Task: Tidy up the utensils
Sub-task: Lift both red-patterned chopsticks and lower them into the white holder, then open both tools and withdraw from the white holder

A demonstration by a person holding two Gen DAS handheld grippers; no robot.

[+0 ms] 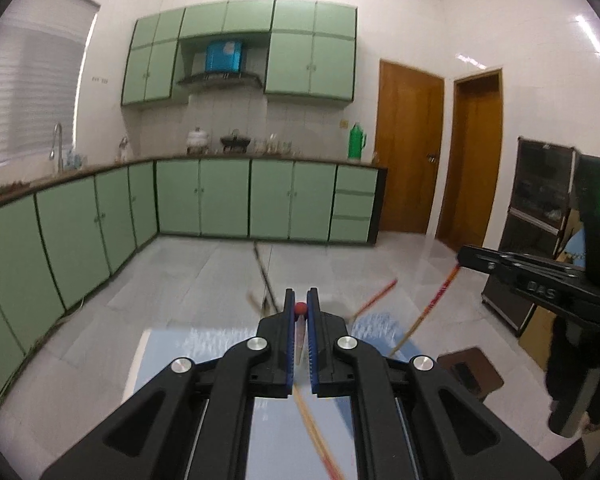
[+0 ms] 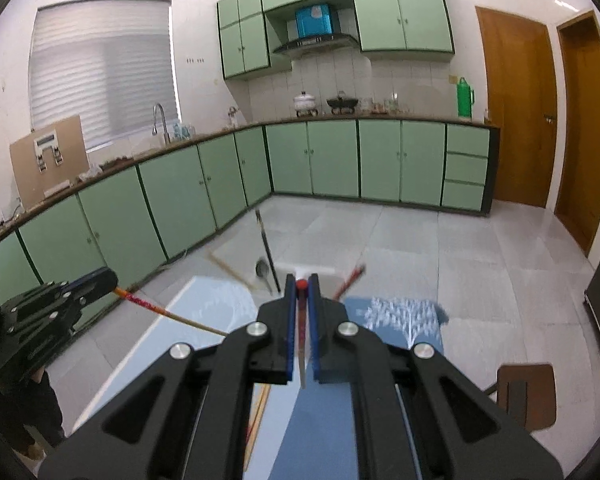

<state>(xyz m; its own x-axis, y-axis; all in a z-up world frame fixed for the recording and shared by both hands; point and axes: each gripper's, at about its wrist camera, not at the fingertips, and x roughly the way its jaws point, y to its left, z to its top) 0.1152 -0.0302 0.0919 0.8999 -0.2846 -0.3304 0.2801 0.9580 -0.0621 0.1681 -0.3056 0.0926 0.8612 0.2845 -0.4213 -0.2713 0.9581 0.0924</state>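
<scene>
My left gripper is shut on a chopstick with a red tip; its wooden shaft runs back below the jaws. My right gripper is shut on another red-tipped chopstick. Each gripper shows in the other's view, the right one with its red-and-wood chopstick hanging down, the left one likewise. Both are held above a light blue table. A metal spoon, a black utensil, a wooden chopstick and another red chopstick lie at the table's far end.
A blue patterned cloth lies on the table's right part. A brown stool stands right of the table. Green floor cabinets line the walls, and a dark cabinet stands at the right. Grey tiled floor lies beyond the table.
</scene>
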